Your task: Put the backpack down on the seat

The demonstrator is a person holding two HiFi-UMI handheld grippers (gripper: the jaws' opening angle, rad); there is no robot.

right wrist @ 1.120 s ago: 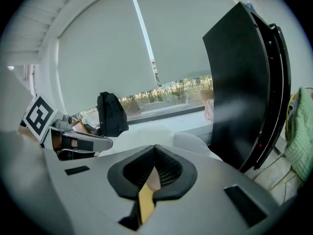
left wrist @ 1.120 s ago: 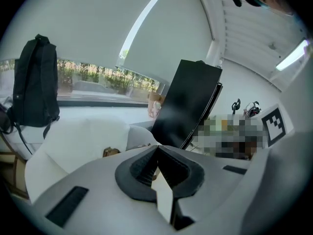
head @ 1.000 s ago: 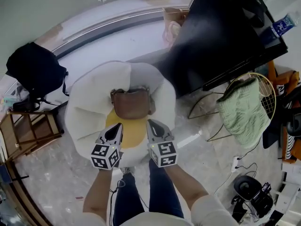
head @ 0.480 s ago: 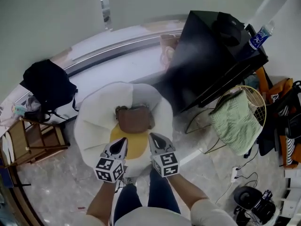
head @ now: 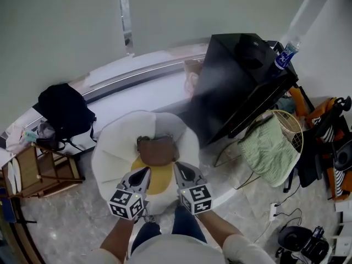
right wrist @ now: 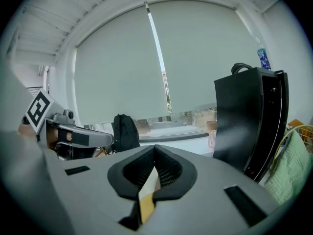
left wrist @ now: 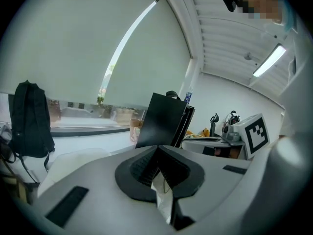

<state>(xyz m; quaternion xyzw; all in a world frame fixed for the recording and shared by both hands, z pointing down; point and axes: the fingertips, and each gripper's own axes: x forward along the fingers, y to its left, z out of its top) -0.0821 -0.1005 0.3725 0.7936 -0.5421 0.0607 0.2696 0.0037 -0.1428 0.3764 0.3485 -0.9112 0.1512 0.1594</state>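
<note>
The brown backpack (head: pixel 157 150) sits on the round white seat (head: pixel 113 147). It rests at the back of a yellow cushion (head: pixel 160 179) in the middle of the seat. It is just in front of the tips of both grippers, and neither one holds it.

The left gripper (head: pixel 142 174) and the right gripper (head: pixel 182 171) hover side by side over the near edge of the seat, with a small gap between them. Both point forward and a bit down toward the backpack. The jaws of each one are pressed together at the tip, and nothing is between them.

Far off to the left of the left gripper, a black bag (head: pixel 65 111) stands by the wall. A wooden stool (head: pixel 41 172) is near it, closer to the person. Ahead and to the right of the right gripper is a big black case (head: pixel 236 81) with a water bottle (head: pixel 286 54) on top. To the right of the right gripper, a green cloth (head: pixel 269 150) hangs over a wire basket (head: pixel 296 131). The person's legs show below the grippers.
</note>
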